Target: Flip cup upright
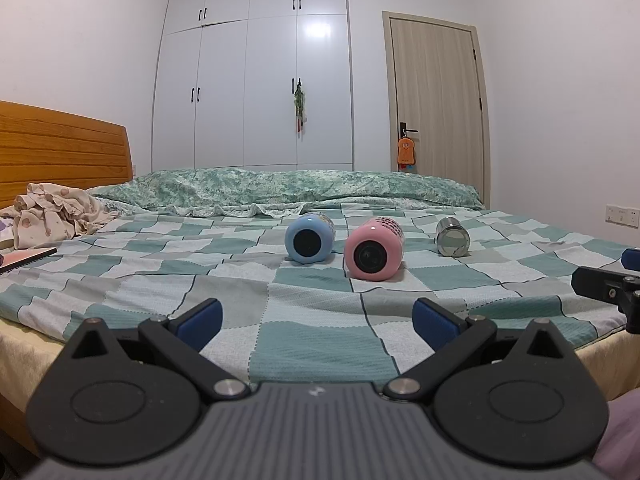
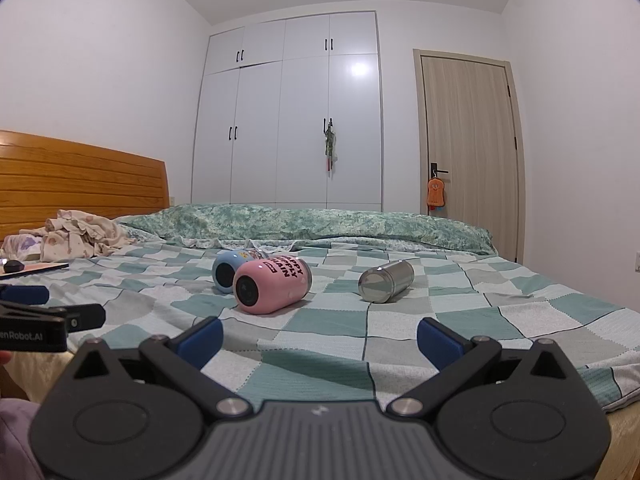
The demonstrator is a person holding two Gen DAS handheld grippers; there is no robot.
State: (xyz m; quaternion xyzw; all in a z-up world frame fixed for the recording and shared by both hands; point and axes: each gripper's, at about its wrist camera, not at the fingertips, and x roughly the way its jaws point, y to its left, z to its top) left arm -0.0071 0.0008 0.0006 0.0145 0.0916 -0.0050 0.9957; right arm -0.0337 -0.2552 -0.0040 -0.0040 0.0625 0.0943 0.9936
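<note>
Three cups lie on their sides on the checked bedspread (image 1: 320,344), bases toward me: a blue cup (image 1: 309,239), a pink cup (image 1: 373,250) with black lettering, and a steel cup (image 1: 452,236). In the right wrist view the blue cup (image 2: 226,270) is partly behind the pink cup (image 2: 272,287), and the steel cup (image 2: 386,281) lies to the right. My left gripper (image 1: 318,320) is open and empty near the bed's front edge, well short of the cups. My right gripper (image 2: 320,338) is open and empty, also short of them.
A green floral quilt (image 1: 304,190) lies folded along the far side of the bed. Crumpled clothes (image 1: 56,212) and a book (image 1: 26,258) sit at the left by the wooden headboard (image 1: 60,152). A white wardrobe (image 1: 256,80) and a door (image 1: 438,100) stand behind.
</note>
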